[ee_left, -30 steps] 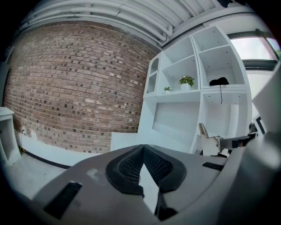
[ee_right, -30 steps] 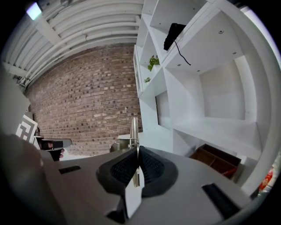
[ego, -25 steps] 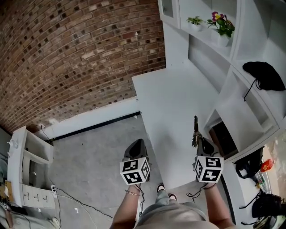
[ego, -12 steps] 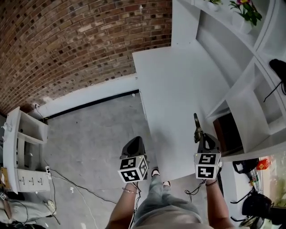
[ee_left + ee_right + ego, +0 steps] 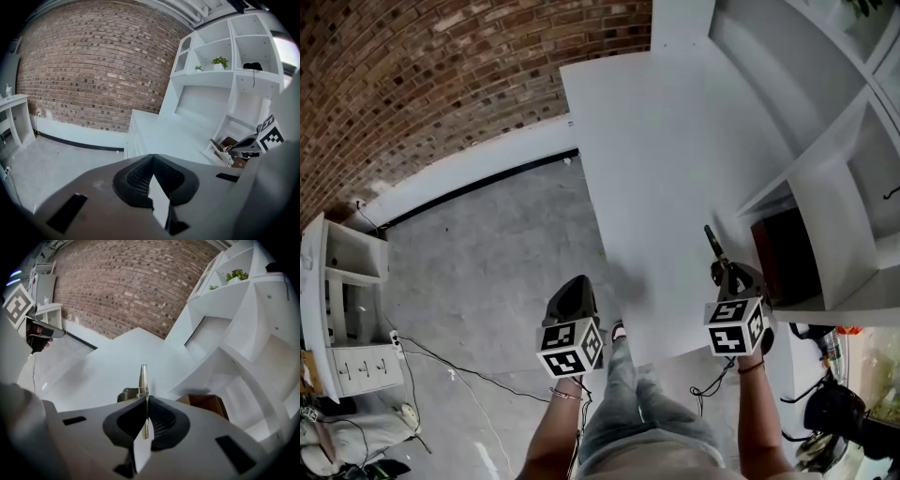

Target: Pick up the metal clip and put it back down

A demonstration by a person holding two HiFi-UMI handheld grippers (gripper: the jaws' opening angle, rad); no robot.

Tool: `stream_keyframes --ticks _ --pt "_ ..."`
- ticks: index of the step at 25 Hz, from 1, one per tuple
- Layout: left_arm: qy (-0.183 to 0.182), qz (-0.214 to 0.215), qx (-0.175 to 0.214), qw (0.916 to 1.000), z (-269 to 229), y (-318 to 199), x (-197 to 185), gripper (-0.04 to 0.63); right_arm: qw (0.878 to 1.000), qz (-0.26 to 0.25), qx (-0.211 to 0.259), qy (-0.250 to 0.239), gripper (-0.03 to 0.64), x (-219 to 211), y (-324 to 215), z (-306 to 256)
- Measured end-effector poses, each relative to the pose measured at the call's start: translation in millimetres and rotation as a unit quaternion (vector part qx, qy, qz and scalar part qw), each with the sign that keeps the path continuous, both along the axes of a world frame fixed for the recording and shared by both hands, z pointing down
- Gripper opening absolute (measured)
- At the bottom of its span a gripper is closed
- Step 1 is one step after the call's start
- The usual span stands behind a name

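Right gripper (image 5: pixel 146 403): jaws closed on the metal clip (image 5: pixel 143 377). The clip is pinched edge-on between the black ribbed pads (image 5: pixel 161 420), and its narrow end projects forward past the fingertips. No gap is seen between pads and clip.

Clip: thin, flat, silver-coloured metal tapering to a blunt tip. A fine wire loop crosses it at the pad tips, and a duller, darker metal part sits just to its left. In the head view the clip is seen over the near right part of the white table (image 5: pixel 675 141). Whether it touches the tabletop cannot be determined.

Left gripper (image 5: pixel 152 161): jaws together at the tips, with nothing held between them. Its pads have the same black, finely ridged texture, set in a smooth grey shell. In the head view it is seen beyond the table's left edge, over the grey concrete floor (image 5: pixel 487 253).

Surroundings: the tabletop is matte, smooth and rectangular. A brown box (image 5: pixel 204 401) sits in the white shelf unit (image 5: pixel 825 141) just right of the clip. A red-brown brick wall (image 5: pixel 441 66) with rough mortar lines is at the back.
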State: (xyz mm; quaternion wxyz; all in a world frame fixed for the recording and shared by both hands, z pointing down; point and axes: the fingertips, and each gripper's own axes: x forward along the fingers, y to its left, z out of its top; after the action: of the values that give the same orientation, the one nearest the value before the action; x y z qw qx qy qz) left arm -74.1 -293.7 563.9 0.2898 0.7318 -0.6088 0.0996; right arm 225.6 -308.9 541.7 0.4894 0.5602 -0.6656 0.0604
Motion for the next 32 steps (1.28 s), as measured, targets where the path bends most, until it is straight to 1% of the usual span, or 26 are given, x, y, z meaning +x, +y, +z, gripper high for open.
stream_keyframes --ticks 7,18,22,28,32 --pt "-0.002 -0.006 -0.023 0.9997 25 4 -8 0.011 0.998 -0.007 -0.051 0.042 0.008 3 -6 32" --pt "-0.007 -0.025 -0.032 0.9991 38 2 -27 0.011 0.991 -0.016 -0.075 0.108 0.008 6 -14 53" --pt "-0.006 -0.027 -0.036 0.999 41 5 -31 0.011 0.99 -0.019 -0.081 0.115 0.009 1 -13 57" --pt "-0.002 -0.029 -0.04 0.9988 46 8 -31 0.011 0.99 -0.023 -0.085 0.113 0.018 -7 -6 67" --pt "-0.002 -0.032 -0.04 0.9987 47 12 -35 0.011 0.991 -0.022 -0.085 0.099 0.026 -10 -4 71"
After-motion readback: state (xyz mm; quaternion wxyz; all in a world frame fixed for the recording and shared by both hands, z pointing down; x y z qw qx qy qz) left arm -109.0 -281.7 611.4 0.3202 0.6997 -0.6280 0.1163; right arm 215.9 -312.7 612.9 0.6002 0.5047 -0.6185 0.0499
